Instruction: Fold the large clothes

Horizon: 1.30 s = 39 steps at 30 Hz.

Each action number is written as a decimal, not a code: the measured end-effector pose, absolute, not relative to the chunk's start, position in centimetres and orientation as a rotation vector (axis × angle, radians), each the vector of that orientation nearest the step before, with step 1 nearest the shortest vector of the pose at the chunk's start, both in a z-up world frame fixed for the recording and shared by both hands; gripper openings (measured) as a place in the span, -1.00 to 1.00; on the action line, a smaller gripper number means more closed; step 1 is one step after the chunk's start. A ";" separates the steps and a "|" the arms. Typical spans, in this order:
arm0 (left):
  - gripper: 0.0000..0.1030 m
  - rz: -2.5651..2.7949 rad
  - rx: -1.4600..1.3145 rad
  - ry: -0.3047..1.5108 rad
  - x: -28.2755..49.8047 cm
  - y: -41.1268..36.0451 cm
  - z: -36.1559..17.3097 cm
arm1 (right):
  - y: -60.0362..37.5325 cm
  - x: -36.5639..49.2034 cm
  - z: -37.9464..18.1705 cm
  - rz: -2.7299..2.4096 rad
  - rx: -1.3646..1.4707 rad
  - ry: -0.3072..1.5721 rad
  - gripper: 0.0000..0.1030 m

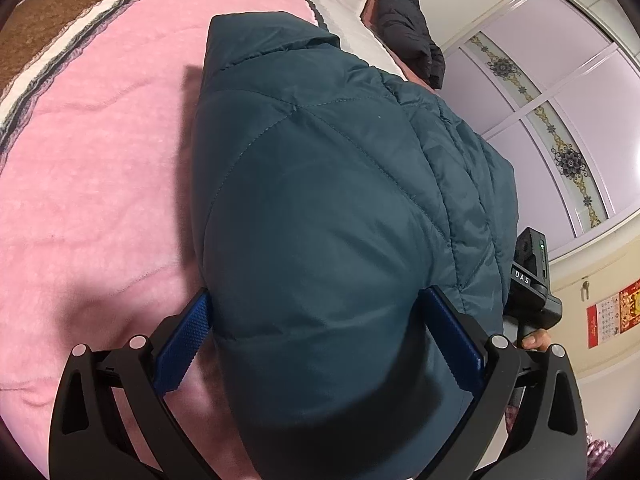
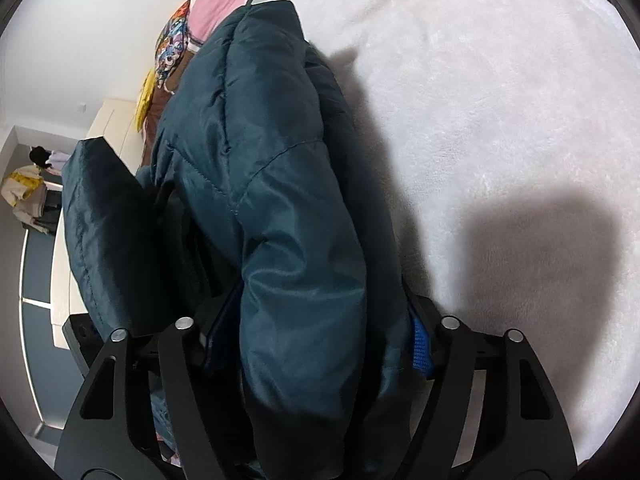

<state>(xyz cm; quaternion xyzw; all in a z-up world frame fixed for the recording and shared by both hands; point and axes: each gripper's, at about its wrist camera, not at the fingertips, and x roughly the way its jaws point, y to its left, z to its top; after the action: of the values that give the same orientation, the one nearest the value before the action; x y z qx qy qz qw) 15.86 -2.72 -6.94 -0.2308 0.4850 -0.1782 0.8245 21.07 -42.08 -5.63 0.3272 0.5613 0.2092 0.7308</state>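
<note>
Teal quilted jacket point(image 1: 320, 208), bulky and bunched, hanging between both claws above the bed; filling most of each wrist view.

Left gripper point(image 1: 316, 332) clamping a thick fold of the jacket; blue pads point(image 1: 186, 344) pressing into the fabric on either side, jaws standing fairly wide because of the padding between them; jacket stretching forward and away from the fingertips, collar end farthest out. Pink blanket point(image 1: 100, 160) lying below and to the left of this claw; brown striped border point(image 1: 60, 8) running far ahead-left; black garment point(image 1: 408, 28) lying well ahead on the bed's far edge; wardrobe doors point(image 1: 560, 100) with floral trim rising ahead-right; other gripper's body and a fingertip showing just right of the claw, partly hidden behind the jacket.

Right gripper point(image 2: 316, 340) likewise gripping a folded roll of the jacket point(image 2: 280, 200); only a sliver of the right blue pad showing, left pad mostly buried in cloth; loose flap hanging to the claw's left. White fleece blanket point(image 2: 500, 120) spreading ahead and right, carrying dark shadows; patterned pillow point(image 2: 172, 48) lying far ahead-left; cannot tell whether the jacket's far end is touching the bed.
</note>
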 end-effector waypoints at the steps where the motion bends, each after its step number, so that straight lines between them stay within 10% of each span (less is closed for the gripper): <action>1: 0.90 -0.373 -0.489 1.032 15.9 -2.9 -6.9 | -41.9 21.0 -5.5 0.462 0.725 1.235 0.26; 14: 0.65 -0.347 -0.433 0.983 15.5 -4.6 -6.0 | -41.2 20.6 -4.6 0.518 0.755 1.184 -0.42; 39: 0.13 -0.285 -0.257 0.765 17.6 2.1 -1.4 | -30.1 25.6 -0.9 0.584 0.679 1.081 -0.63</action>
<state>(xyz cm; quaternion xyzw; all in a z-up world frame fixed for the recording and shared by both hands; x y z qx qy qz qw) 17.65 2.07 -1.38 -0.1245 0.3711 -0.1383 0.9098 25.57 -30.10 -0.89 0.3124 0.4971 0.2687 0.7636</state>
